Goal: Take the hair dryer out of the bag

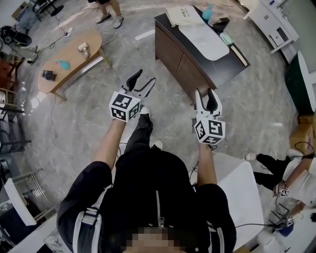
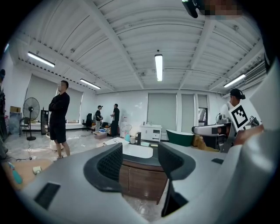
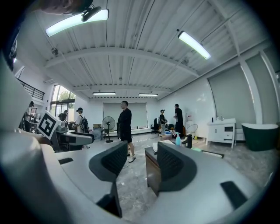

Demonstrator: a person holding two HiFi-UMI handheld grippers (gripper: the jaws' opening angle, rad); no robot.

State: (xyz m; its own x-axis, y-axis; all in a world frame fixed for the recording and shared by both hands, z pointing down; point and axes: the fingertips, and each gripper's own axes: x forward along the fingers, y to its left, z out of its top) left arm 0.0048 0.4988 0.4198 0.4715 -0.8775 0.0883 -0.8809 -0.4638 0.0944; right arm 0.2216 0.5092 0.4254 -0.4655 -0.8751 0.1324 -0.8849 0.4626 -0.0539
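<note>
hidden: your hair dryer can't be made out in any view; the white item (image 1: 83, 48) on the wooden table (image 1: 74, 64), far left, is too small to tell.
left claw (image 1: 142, 79): wide, nothing between its jaws.
right claw (image 1: 205, 96): wide, nothing in it either.
bag (image 1: 183, 15): cream tote lying on the far end of the dark cabinet (image 1: 180, 62); contents unseen.
room: floor lies between you and the cabinet; white table (image 1: 242, 192) is close at your right.
</note>
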